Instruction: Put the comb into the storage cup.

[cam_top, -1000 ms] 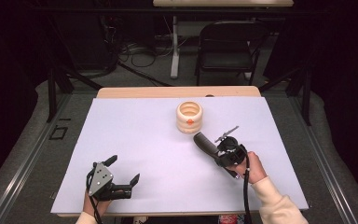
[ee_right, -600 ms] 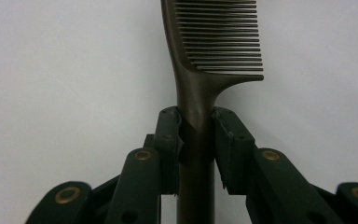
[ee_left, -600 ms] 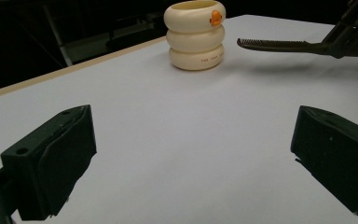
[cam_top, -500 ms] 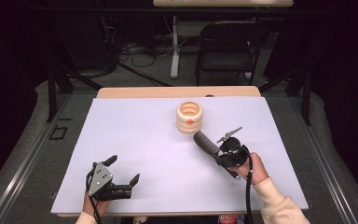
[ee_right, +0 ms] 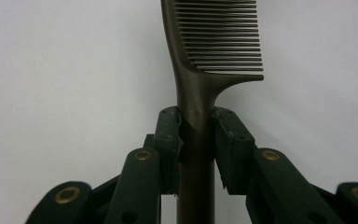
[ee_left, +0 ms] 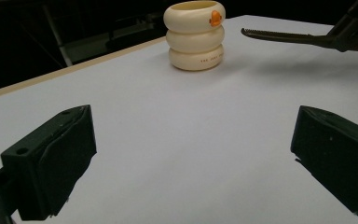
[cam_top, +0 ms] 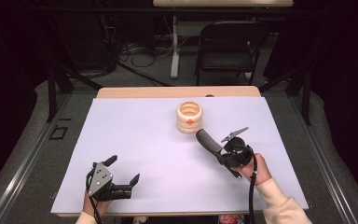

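One comb (ee_right: 200, 88) clamped by its handle in right gripper (ee_right: 197, 126), held above the white table (cam_top: 135, 140), teeth end near the cream ringed holder (cam_top: 189, 116) but apart from it. Pickup looks done; placing into holder likely left. Left gripper (cam_top: 123, 170) rests idle, jaws apart, nothing between them.

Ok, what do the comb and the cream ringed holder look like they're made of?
The comb looks like moulded hard plastic, dark brown-black with a dull sheen: thin even teeth run into a smooth rounded handle in one piece. The ringed holder looks like glossy plastic or glazed ceramic; its three cream bulges catch soft highlights, with an orange mark and small print on the side. Which of the two, I cannot tell.
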